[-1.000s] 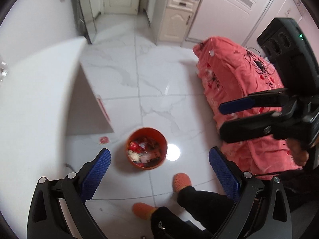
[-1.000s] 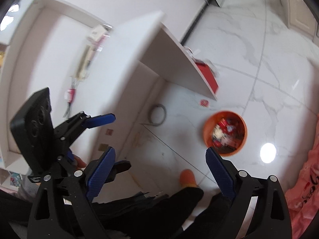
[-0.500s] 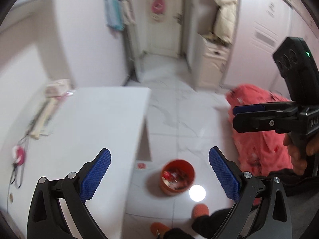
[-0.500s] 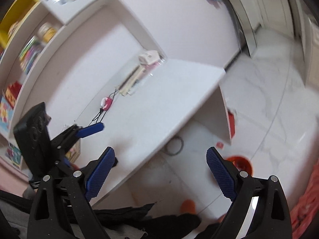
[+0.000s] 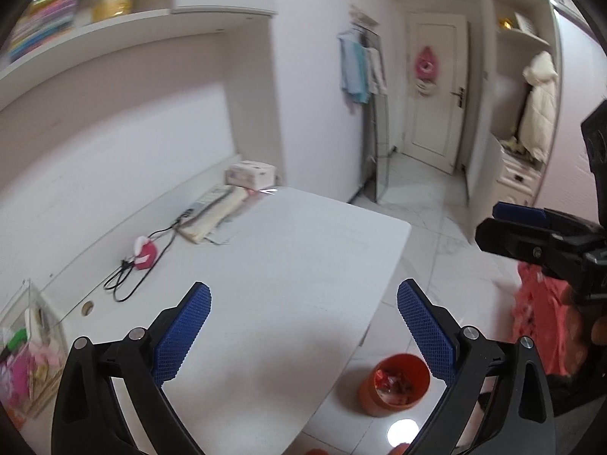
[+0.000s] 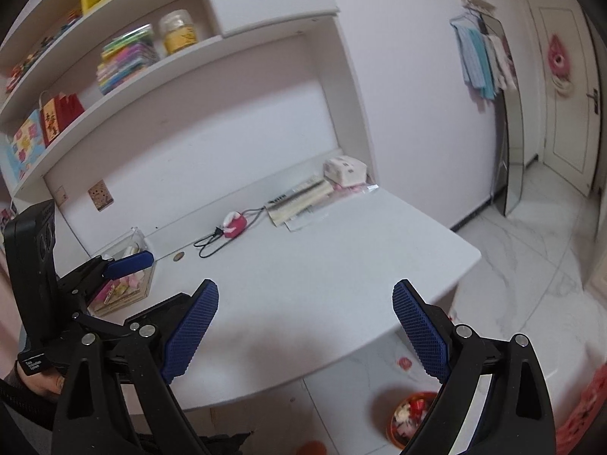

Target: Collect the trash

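Both tools spread wide and empty — left tool (image 5: 303, 326), right tool (image 6: 305, 328), jaws just widened — orange bin (image 5: 394, 385) already holds wrappers, bench (image 5: 288, 265) looks cleared, one red scrap (image 6: 404, 363) left on the floor.

Bin: an orange round trash bin (image 5: 394, 386) stands upright on the marble floor, just off the near corner of the white desk (image 5: 288, 273).
Contents: red and white wrappers (image 6: 411, 411) lie heaped inside the bin, filling much of it; single pieces are too blurred to tell apart.
Stray scrap: a small red-and-white piece (image 6: 404, 363) lies on the floor under the desk's edge, near the bin but apart from it.
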